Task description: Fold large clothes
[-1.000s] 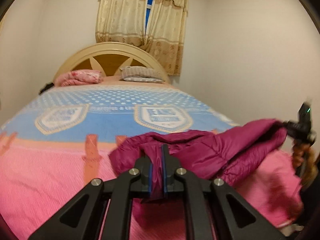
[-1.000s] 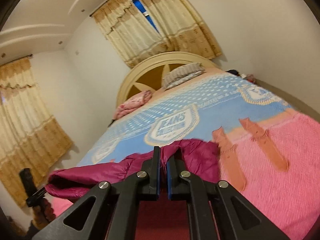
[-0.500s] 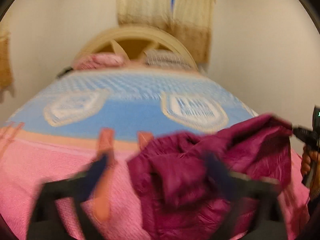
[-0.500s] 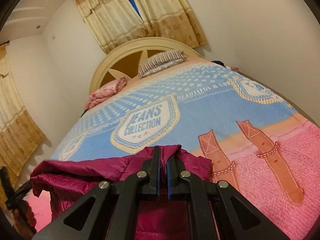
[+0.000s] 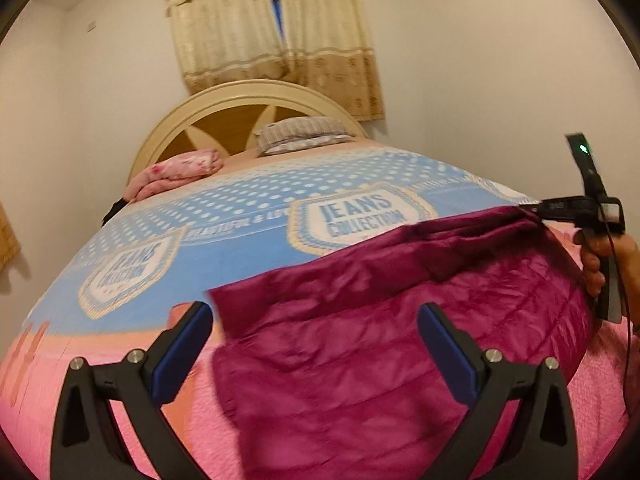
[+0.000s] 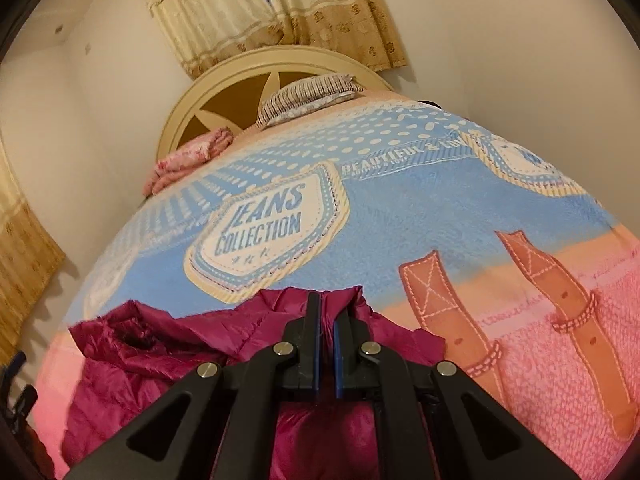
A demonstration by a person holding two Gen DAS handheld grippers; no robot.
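A magenta quilted jacket (image 5: 400,328) lies spread on the pink end of the bed. My left gripper (image 5: 316,340) is open, its blue-padded fingers apart just above the jacket's near left part, holding nothing. My right gripper (image 6: 327,340) is shut on the jacket's far edge (image 6: 280,308); the jacket (image 6: 160,360) bunches to its left. In the left wrist view the right gripper (image 5: 536,210) shows at the jacket's far right corner, held by a hand.
The bed carries a blue and pink "Jeans Collection" blanket (image 5: 248,240). A striped pillow (image 5: 300,138) and a pink folded blanket (image 5: 176,172) lie by the cream headboard (image 5: 240,96). Curtains (image 5: 272,20) hang behind. Walls stand on both sides.
My left gripper let go of the jacket and opened wide. The jacket dropped from a bunched heap and now lies spread flatter. My right gripper stayed shut and lowered toward the bed.
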